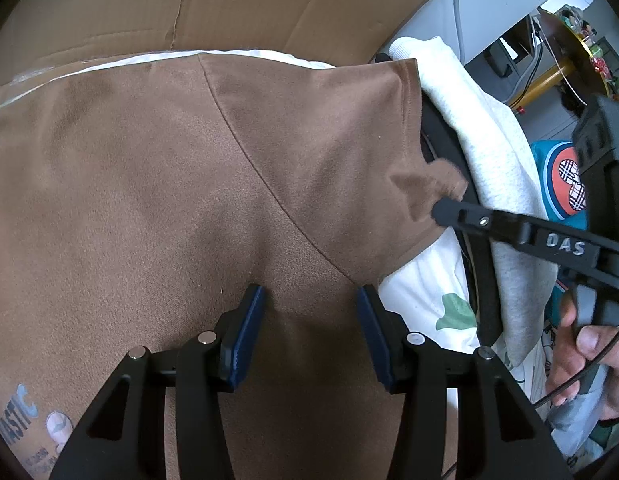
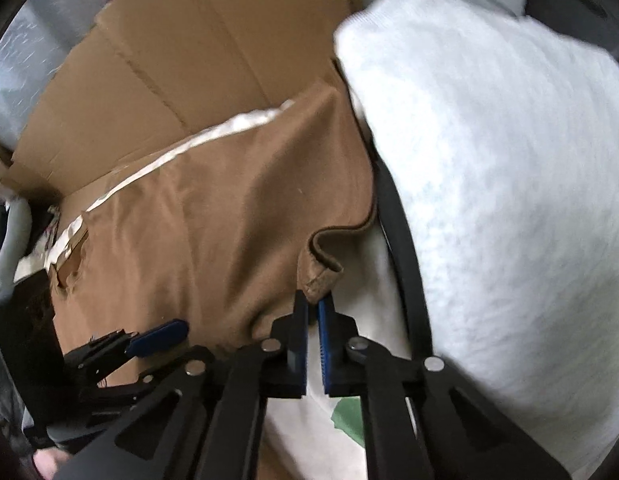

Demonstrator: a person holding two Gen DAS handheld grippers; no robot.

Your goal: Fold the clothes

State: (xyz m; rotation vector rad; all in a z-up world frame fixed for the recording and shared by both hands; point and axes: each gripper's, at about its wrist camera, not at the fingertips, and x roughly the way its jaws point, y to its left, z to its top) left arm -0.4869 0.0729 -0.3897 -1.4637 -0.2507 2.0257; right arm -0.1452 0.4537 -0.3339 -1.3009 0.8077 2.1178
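Brown cloth filled most of both views: a brown T-shirt (image 1: 157,184) lay spread flat over a white garment (image 1: 421,292), and everything else sat around it. Nearest the left wrist camera, the left claw (image 1: 310,300) hung tilted down over the shirt's body, released, its two blue pads (image 1: 249,332) standing apart with only flat fabric below them and nothing clamped. Beside that claw, toward the shirt's right edge, the right claw (image 2: 312,312) was clenched on the hem of the sleeve (image 2: 319,280); its jaws had just been closing, and a small fold of brown hem stuck up from between the tips. In the left wrist view the same claw came in from the right as a long black finger, with a hand (image 1: 589,360) gripping its handle at the frame's edge. The sleeve's edge curled upward at the pinch. The shirt's long axis ran away from the cameras toward a sheet of cardboard (image 1: 269,4) beyond its far edge, the shoulder seam crossing it diagonally. Just right of the shirt, a grey sweatshirt (image 2: 489,168) was heaped over a black curved frame (image 2: 405,248).
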